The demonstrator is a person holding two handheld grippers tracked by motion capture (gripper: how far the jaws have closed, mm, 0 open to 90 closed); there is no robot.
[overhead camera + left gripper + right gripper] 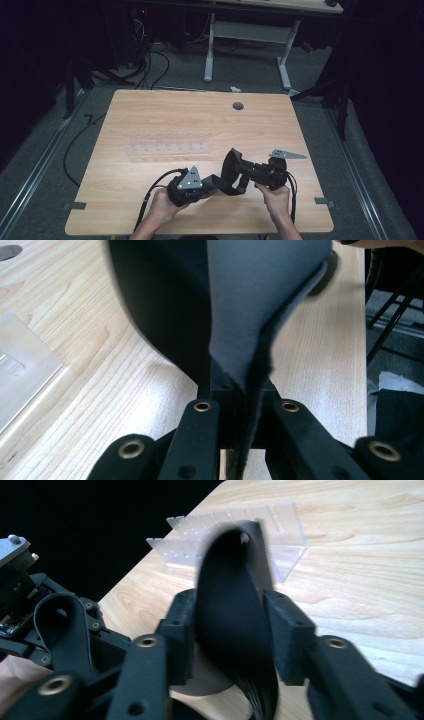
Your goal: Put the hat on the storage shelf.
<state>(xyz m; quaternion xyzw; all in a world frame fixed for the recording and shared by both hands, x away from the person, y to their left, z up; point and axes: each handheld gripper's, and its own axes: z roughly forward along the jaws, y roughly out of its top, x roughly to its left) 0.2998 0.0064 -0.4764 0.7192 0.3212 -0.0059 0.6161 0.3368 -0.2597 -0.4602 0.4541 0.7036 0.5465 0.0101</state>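
A black fabric strap (231, 172) with a grey inner face hangs between my two grippers above the front middle of the wooden table (150, 107). My left gripper (214, 183) is shut on one end; in the left gripper view the fabric (250, 300) rises from between the jaws of the gripper (240, 395). My right gripper (241, 172) is shut on the other, wider part. In the right gripper view the black band (230, 605) is pinched in the gripper (232, 622), and the left gripper (30, 630) shows at the left with a loop of strap (60, 625).
A clear acrylic rack (167, 144) (235, 535) (20, 375) lies on the table just beyond the grippers. A round cable hole (238, 106) sits near the far edge. A white desk frame (247, 35) and cables lie on the floor beyond.
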